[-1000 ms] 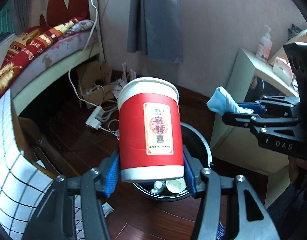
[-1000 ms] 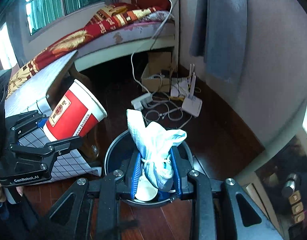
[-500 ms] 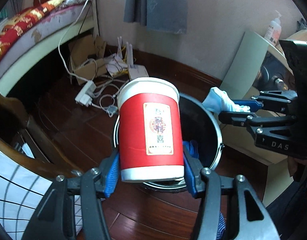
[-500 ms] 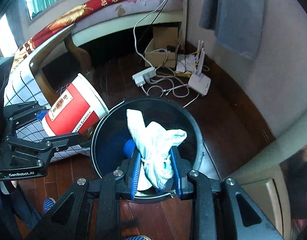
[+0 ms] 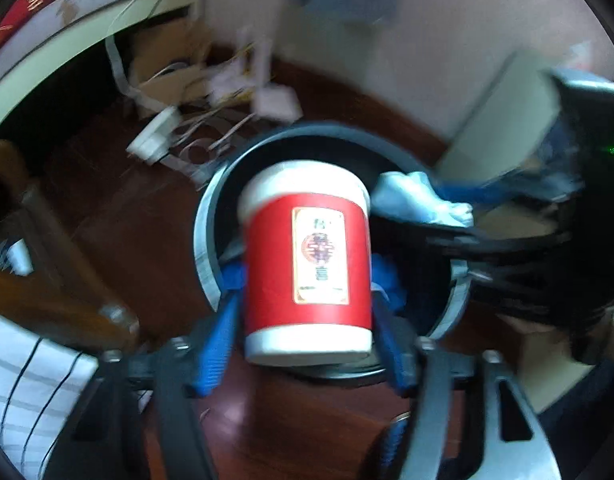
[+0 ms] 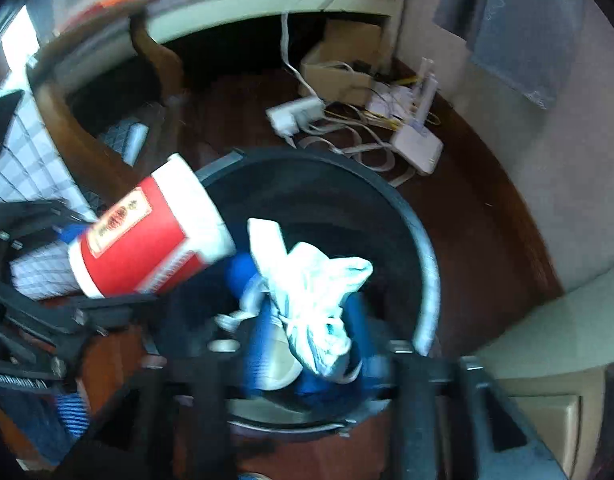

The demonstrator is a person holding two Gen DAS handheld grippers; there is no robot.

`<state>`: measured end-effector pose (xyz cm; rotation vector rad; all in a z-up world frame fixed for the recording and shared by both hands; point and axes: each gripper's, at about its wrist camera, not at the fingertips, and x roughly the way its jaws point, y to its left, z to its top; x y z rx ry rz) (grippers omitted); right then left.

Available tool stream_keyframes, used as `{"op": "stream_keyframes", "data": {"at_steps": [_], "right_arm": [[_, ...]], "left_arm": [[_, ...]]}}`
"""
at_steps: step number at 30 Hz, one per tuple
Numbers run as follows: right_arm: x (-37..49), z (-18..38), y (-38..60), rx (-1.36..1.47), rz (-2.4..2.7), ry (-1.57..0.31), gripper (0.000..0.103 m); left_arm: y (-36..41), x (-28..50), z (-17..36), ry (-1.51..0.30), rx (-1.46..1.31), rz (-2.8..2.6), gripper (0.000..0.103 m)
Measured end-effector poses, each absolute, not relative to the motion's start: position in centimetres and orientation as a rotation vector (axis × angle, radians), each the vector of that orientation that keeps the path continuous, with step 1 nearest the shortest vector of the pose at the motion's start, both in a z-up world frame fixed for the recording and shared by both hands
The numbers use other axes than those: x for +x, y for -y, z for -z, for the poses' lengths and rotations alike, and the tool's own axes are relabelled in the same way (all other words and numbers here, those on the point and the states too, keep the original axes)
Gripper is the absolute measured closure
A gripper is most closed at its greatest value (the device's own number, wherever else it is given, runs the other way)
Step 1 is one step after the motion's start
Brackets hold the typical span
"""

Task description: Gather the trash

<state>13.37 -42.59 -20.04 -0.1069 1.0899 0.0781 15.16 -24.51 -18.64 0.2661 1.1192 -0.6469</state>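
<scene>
A red paper cup [image 5: 307,264] with a white rim and a label hangs between the blue pads [image 5: 221,332] of my left gripper [image 5: 307,320], just over the black trash bin [image 5: 205,240]. The jaws are opening and the pads stand slightly off the cup's sides. My right gripper [image 6: 311,344] is opening too, with a crumpled white and pale blue wad [image 6: 315,296] loose between its spread pads, above the bin [image 6: 427,272]. The cup [image 6: 147,240] shows tilted at the bin's left rim. Blue trash lies inside the bin.
A power strip [image 6: 295,114], white cables and a router [image 6: 419,144] lie on the dark wood floor behind the bin. A cardboard box [image 6: 339,68] sits under the bed. A wooden chair leg [image 5: 67,264] stands left, a pale cabinet [image 6: 547,344] right.
Both grippers have sunk toward the bin, which now fills more of each view. Both pairs of pads have spread apart, loosening the cup and the wad. The frames are now blurred by motion.
</scene>
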Motion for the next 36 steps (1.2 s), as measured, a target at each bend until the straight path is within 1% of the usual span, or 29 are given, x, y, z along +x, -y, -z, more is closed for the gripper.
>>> {"op": "stream_keyframes", "data": {"at_steps": [1,3,4,6,7,20,36], "right_arm": [[13.1,20.2,43.1,-0.112,-0.044,-1.091,0.027],[12.7,20.0,43.8,-0.084,-0.021,-1.087,0.027],[12.6,19.9,44.2,-0.073,-0.007,-1.084,0.024],[12.3,19.6,44.5,-0.045,0.004,-1.082,0.01],[12.3,19.6,44.6,-0.038,0.014,-1.083,0.0],[10.9,15.5,41.6,-0.015,0.043,-0.983,0.0],[5.8,6.6,35.2,-0.018,0.011,-0.841,0.0]], "left_arm": [[23.8,15.2,18.6,-1.115,0.264,0.616,0.013],[22.4,15.1,18.1,-1.101,0.27,0.546,0.0],[21.7,15.0,17.8,-1.081,0.275,0.522,0.0],[20.7,14.6,17.3,-1.055,0.29,0.484,0.0],[20.2,14.4,17.0,-1.041,0.294,0.461,0.0],[17.2,12.8,14.2,-0.952,0.262,0.354,0.0],[13.0,8.0,6.2,-0.814,0.192,0.324,0.0]]}}
